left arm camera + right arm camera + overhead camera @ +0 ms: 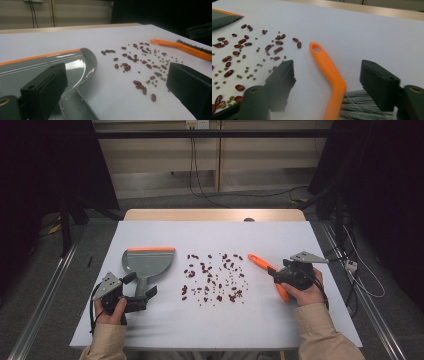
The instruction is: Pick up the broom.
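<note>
One white table [150, 330], one glossy grey orange-lipped dustpan [148, 260] left with the left gripper [142, 299] agape astride its handle, one orange bristled brush [265, 266] right between the right gripper's [278, 276] unclenched jaws, dozens of scattered oval red beans [212, 277] between.

The high view looked forward and down from above the person's side, taking in the whole white worktop [150, 330]. The left tongs [117, 85] carried a camera low and close, facing the scattered beans [140, 65] toward two o'clock. The right tongs [327, 82] carried one facing eleven o'clock; both shared those beans and the orange brush handle [327, 67].
</note>
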`<state>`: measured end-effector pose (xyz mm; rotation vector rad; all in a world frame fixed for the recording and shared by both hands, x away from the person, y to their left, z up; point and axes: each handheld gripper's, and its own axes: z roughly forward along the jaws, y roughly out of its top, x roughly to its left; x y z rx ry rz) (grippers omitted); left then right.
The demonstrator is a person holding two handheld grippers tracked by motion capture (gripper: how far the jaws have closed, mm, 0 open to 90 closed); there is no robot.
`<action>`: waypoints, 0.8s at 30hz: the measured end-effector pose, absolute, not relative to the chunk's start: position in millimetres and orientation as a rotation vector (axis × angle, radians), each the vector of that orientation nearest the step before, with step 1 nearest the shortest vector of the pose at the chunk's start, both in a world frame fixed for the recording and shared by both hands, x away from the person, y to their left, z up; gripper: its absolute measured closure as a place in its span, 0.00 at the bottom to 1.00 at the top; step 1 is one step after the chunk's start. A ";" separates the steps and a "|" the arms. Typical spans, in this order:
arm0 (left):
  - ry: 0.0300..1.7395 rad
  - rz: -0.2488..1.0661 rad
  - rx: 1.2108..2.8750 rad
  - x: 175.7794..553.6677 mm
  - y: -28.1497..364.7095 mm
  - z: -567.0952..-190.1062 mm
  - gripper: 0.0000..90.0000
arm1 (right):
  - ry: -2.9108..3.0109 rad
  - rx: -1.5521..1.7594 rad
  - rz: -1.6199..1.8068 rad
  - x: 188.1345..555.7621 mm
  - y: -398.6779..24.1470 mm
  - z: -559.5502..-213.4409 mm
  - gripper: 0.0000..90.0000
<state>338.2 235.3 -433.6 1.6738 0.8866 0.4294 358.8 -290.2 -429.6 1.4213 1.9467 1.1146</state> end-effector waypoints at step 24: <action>0.891 0.409 1.686 339.6 233.4 -436.0 0.04 | 2.203 1.557 0.834 402.5 -289.4 -443.4 0.63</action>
